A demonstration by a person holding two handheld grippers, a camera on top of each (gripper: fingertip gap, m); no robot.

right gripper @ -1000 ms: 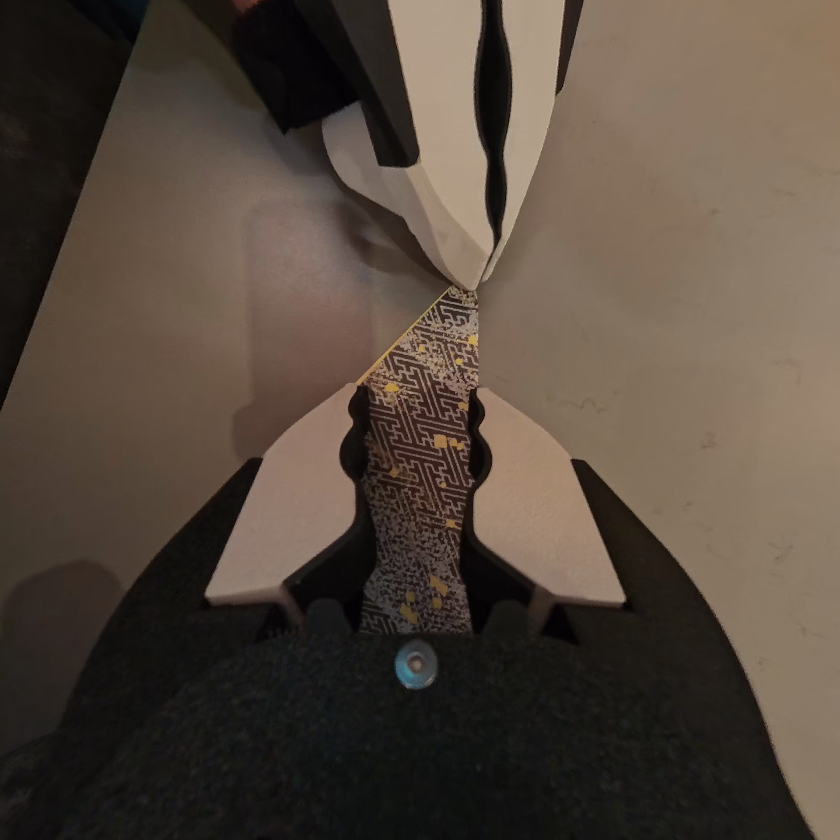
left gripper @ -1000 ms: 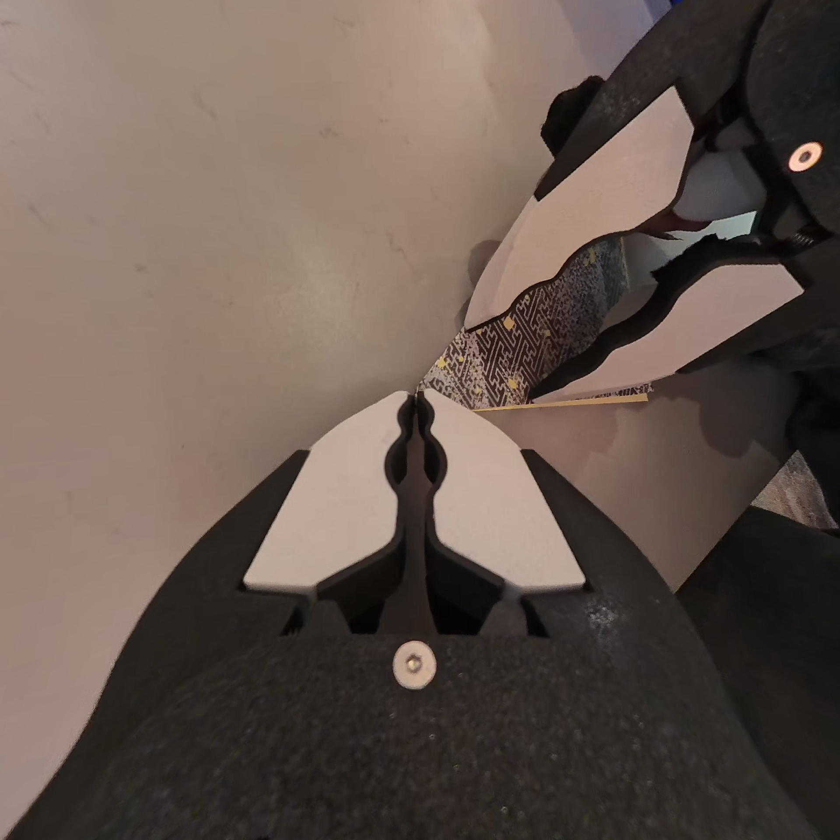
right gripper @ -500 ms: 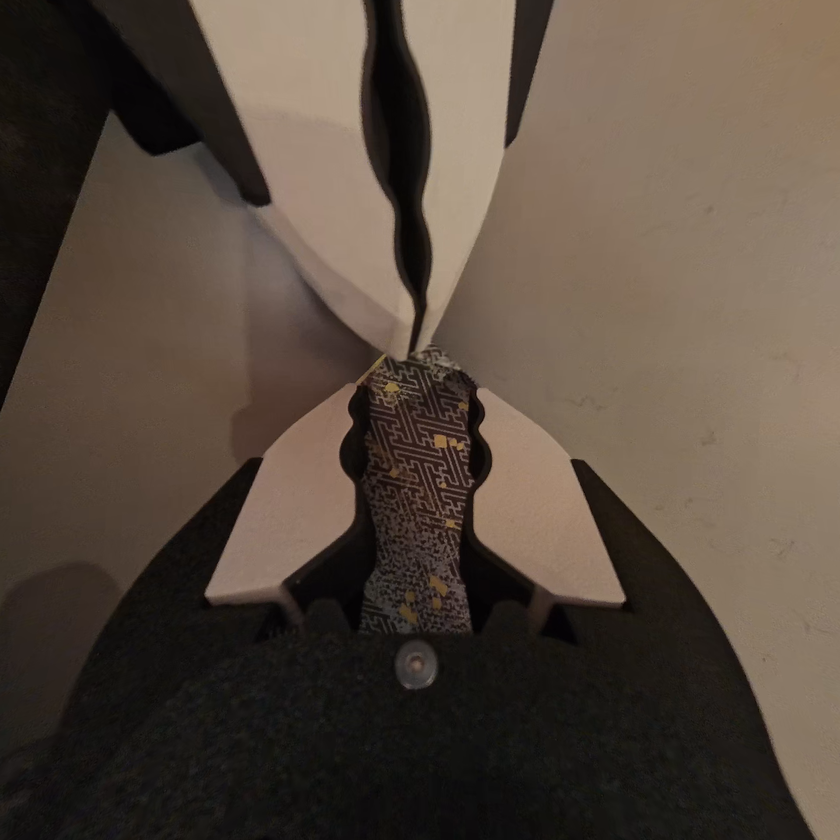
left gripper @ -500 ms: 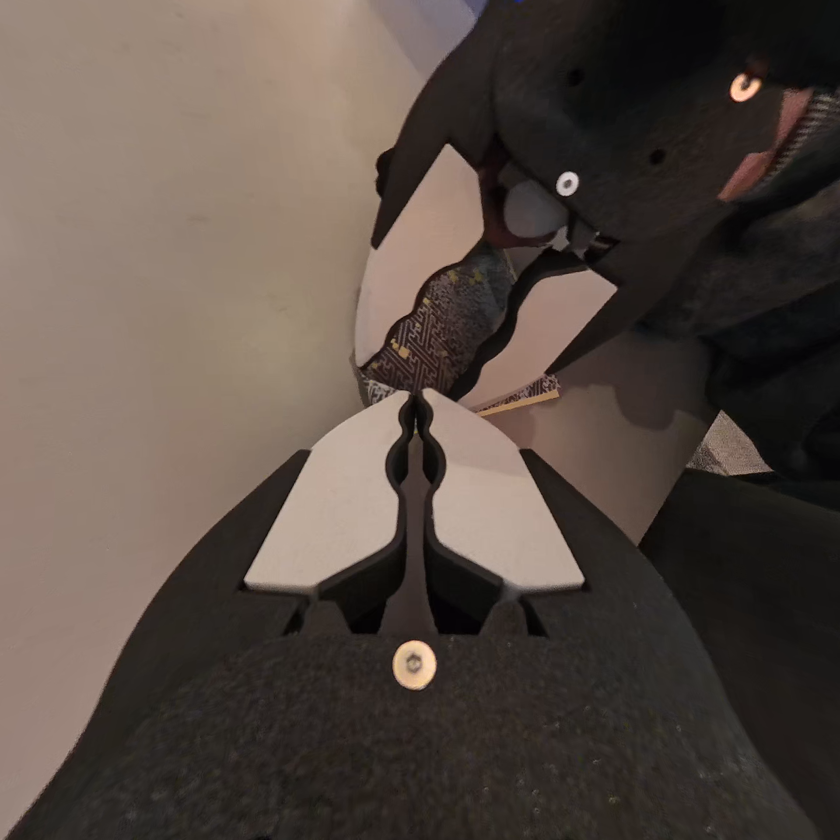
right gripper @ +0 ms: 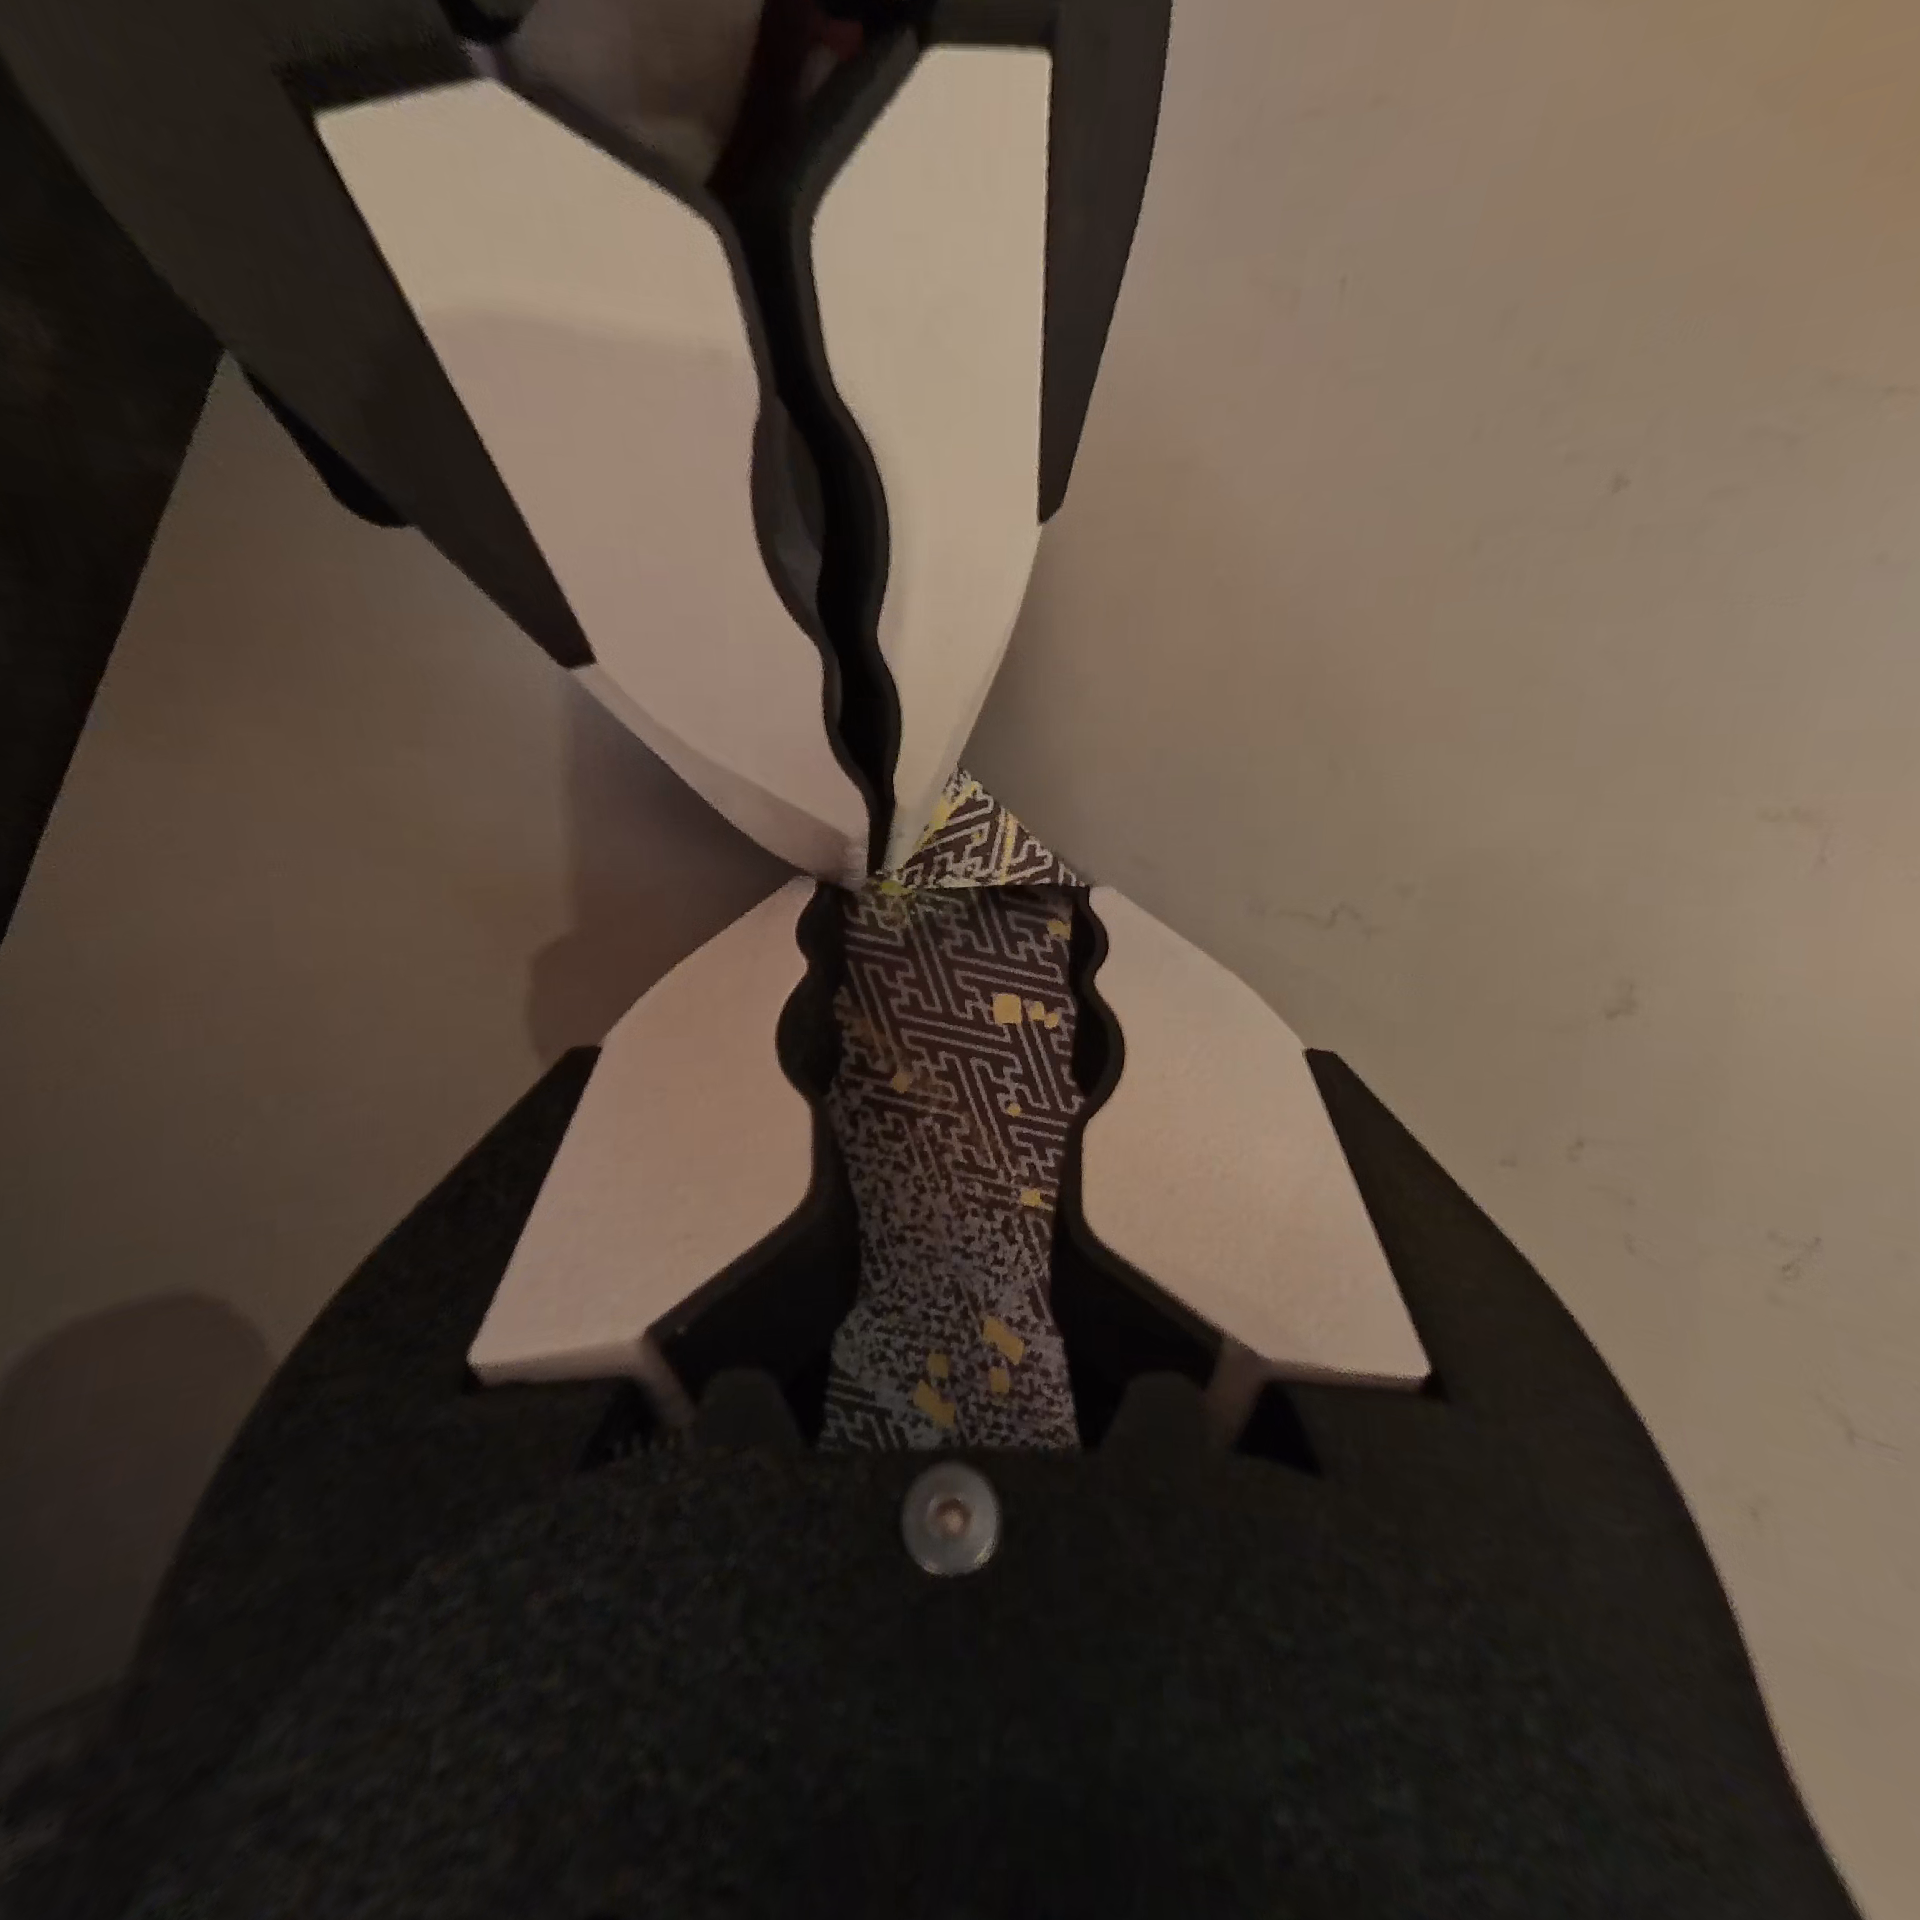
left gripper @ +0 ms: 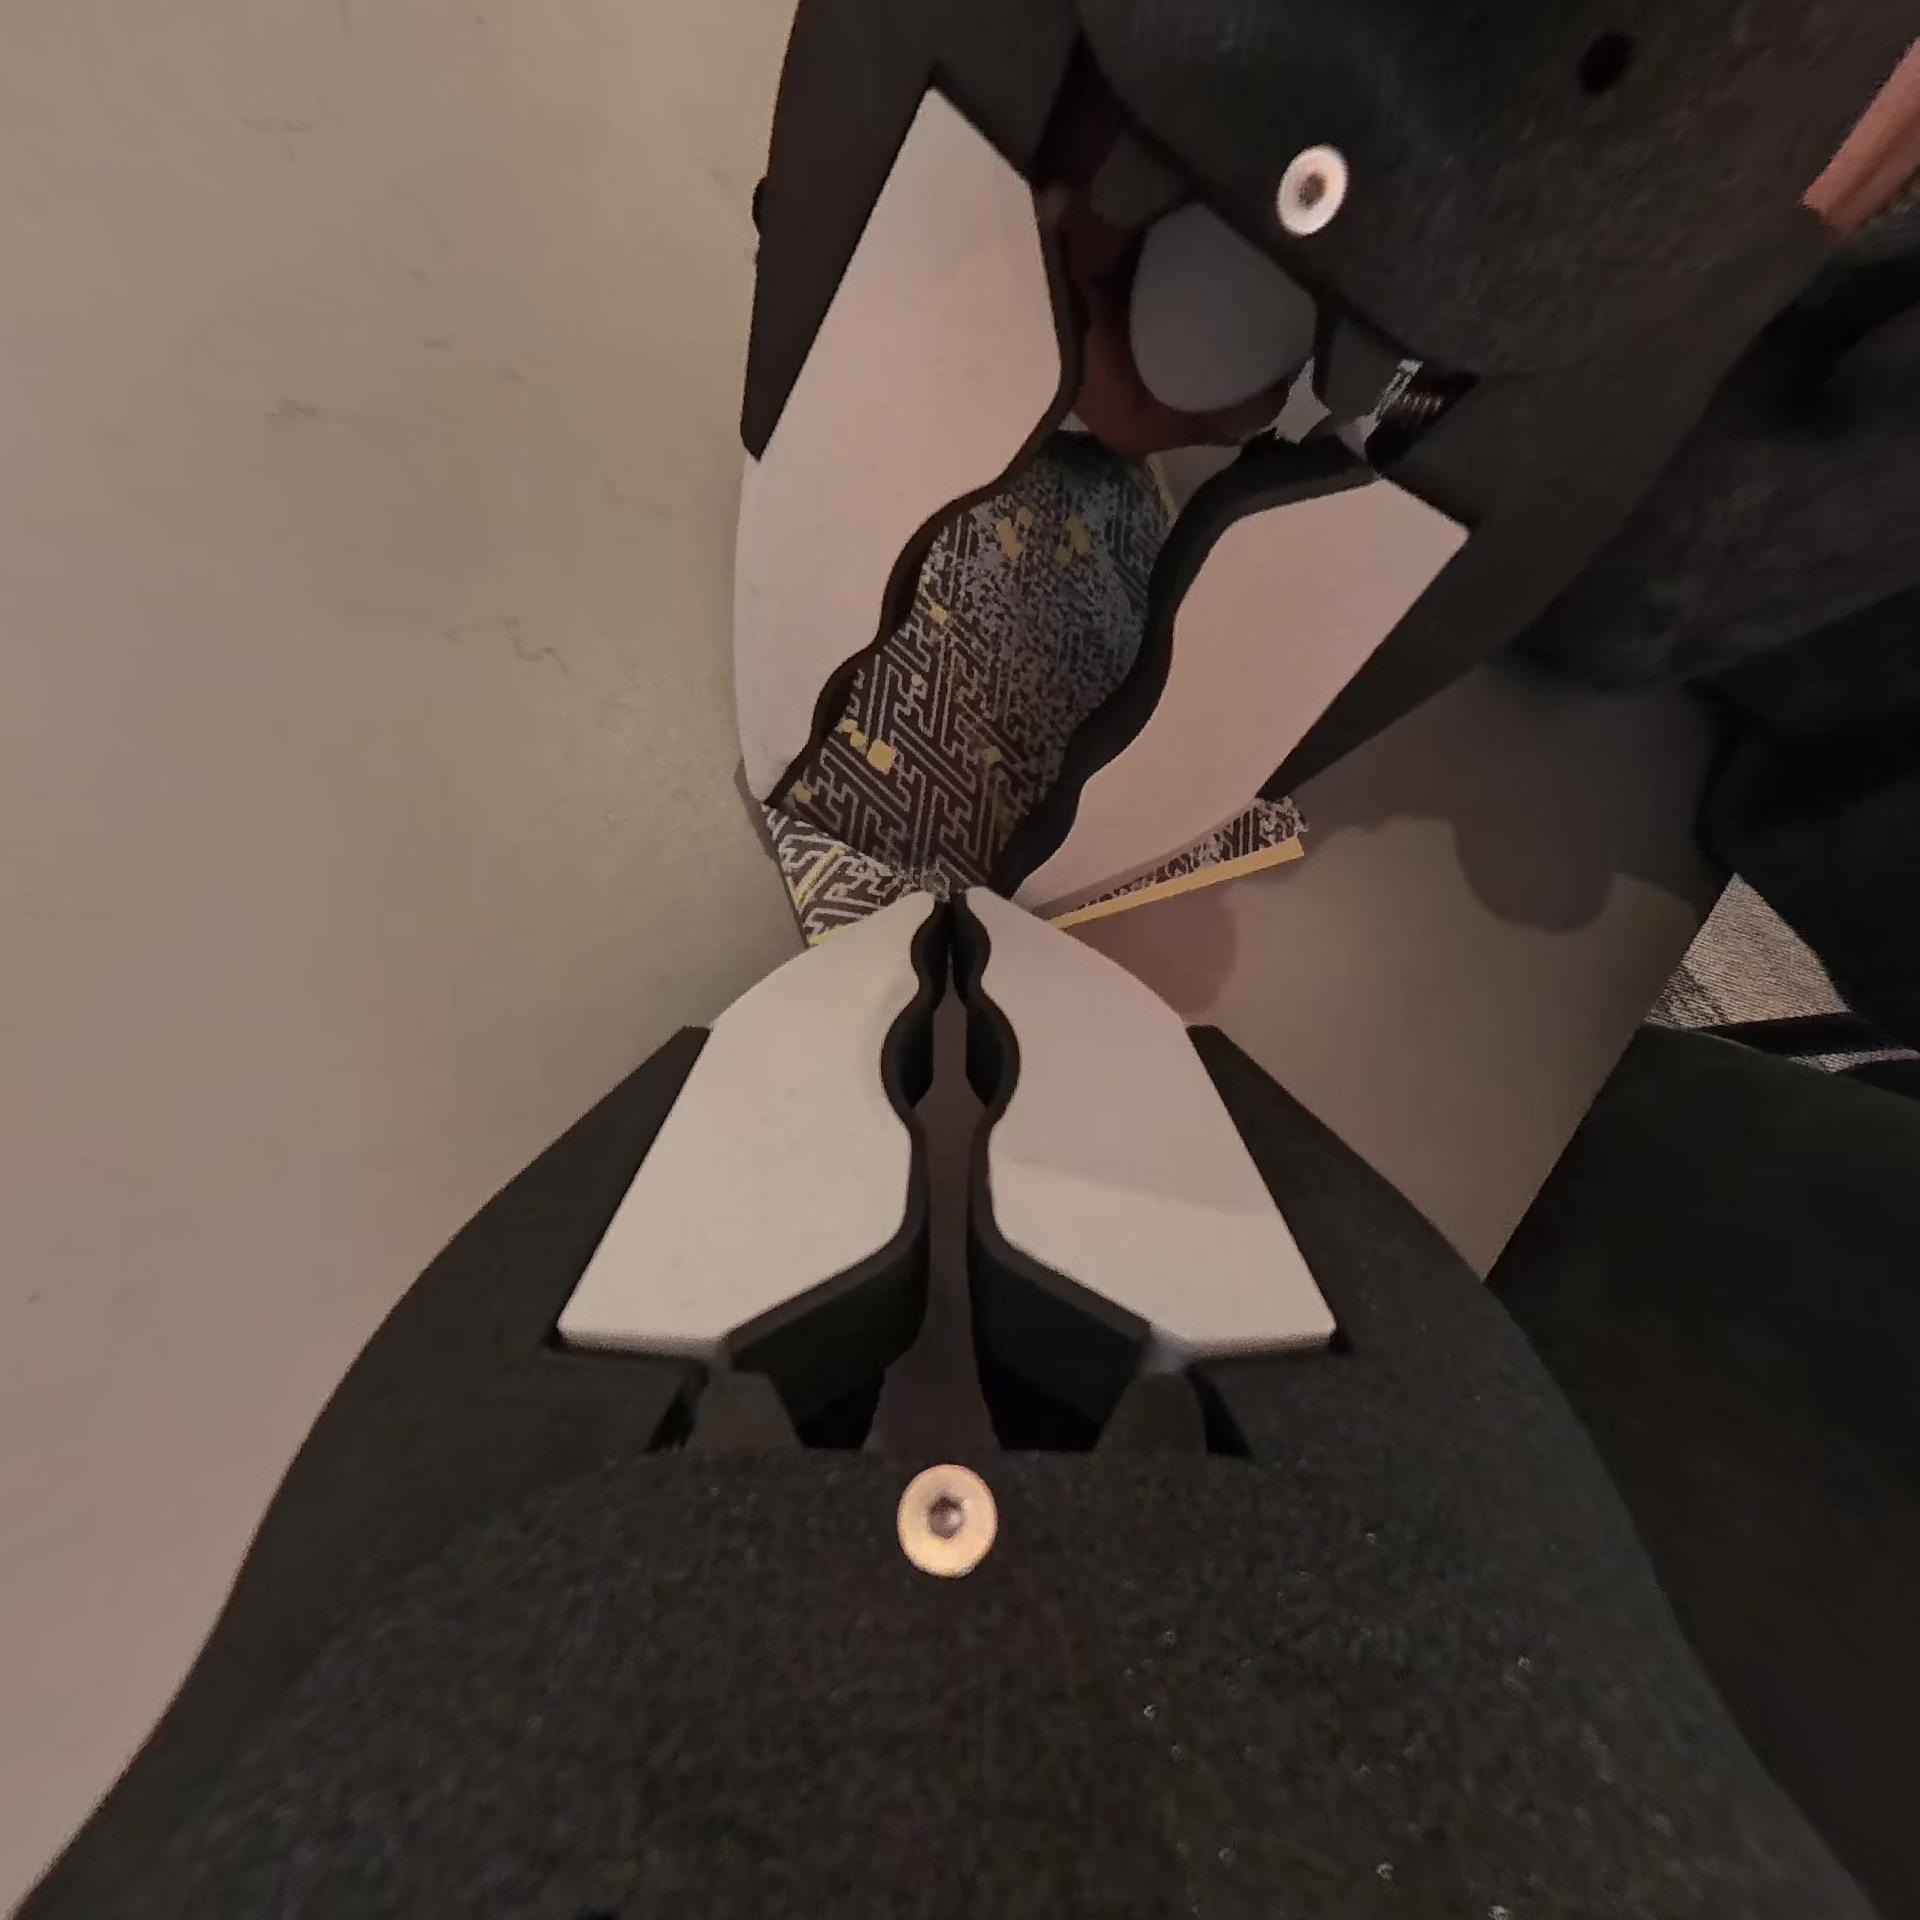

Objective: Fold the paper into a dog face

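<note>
The paper is black with a white maze pattern and gold flecks, and lies on a beige table. My right gripper is open and straddles it, so the paper shows between its fingers. It also shows in the left wrist view, coming in from the upper right. My left gripper is shut on the paper's corner, tip to tip with the right gripper. In the right wrist view the left gripper comes down from the top, and the pinched corner is bent up and over.
The table edge runs close by on the right in the left wrist view, with grey carpet beyond it. In the right wrist view the table's edge is at the left. Bare tabletop lies to the right. Left and right tips are no more than a few centimetres apart.
My left gripper has carried the paper's corner toward my right gripper until the tips meet. The long strip of paper between them has shortened and its tip now curls over.
</note>
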